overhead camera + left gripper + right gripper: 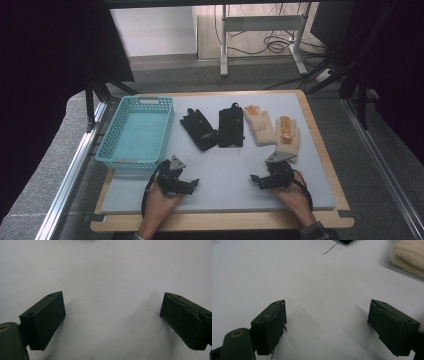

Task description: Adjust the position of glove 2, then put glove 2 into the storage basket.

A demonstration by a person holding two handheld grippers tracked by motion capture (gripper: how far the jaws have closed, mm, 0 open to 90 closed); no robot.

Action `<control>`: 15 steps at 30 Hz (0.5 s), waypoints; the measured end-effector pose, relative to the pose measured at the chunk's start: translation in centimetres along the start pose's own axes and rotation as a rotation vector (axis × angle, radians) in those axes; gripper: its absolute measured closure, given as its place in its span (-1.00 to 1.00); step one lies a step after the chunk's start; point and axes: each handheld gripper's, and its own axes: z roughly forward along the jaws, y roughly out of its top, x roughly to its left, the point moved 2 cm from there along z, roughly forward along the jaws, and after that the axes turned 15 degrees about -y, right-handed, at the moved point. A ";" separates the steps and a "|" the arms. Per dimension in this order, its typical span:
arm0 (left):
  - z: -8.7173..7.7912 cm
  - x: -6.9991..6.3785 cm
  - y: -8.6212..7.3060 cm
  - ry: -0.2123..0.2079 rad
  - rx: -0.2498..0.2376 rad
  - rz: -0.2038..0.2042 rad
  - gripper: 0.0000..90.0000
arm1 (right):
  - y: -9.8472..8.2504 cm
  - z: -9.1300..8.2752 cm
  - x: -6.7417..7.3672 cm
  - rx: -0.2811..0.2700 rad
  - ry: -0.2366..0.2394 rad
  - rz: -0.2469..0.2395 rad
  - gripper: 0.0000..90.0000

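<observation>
Two black gloves, two cream gloves (fleecy ones), and one turquoise basket.

A fixed camera high above the person's side looks forward and down, taking in the whole grey mat and the floor beyond it. Two more cameras ride low on the left gripper and right gripper, each looking along its own wide-apart jaws from very close to the mat. All three views share that grey surface; the cream glove at the right gripper view's corner is probably the one nearest that gripper from above.
</observation>
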 end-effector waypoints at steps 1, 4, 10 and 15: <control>0.0 0.0 0.0 0.000 0.000 0.000 -0.86 | 0.0 0.0 0.0 0.000 0.000 0.000 -0.67; 0.0 0.0 0.0 0.000 -0.001 0.001 -0.86 | 0.0 0.0 0.0 0.001 -0.003 0.002 -0.65; 0.0 0.0 0.0 0.000 -0.001 0.001 -0.86 | 0.2 -0.1 -0.1 0.006 -0.014 0.014 -0.57; 0.0 0.0 0.0 0.000 -0.001 0.000 -0.86 | 0.7 -0.1 -0.5 0.004 -0.004 0.042 -0.55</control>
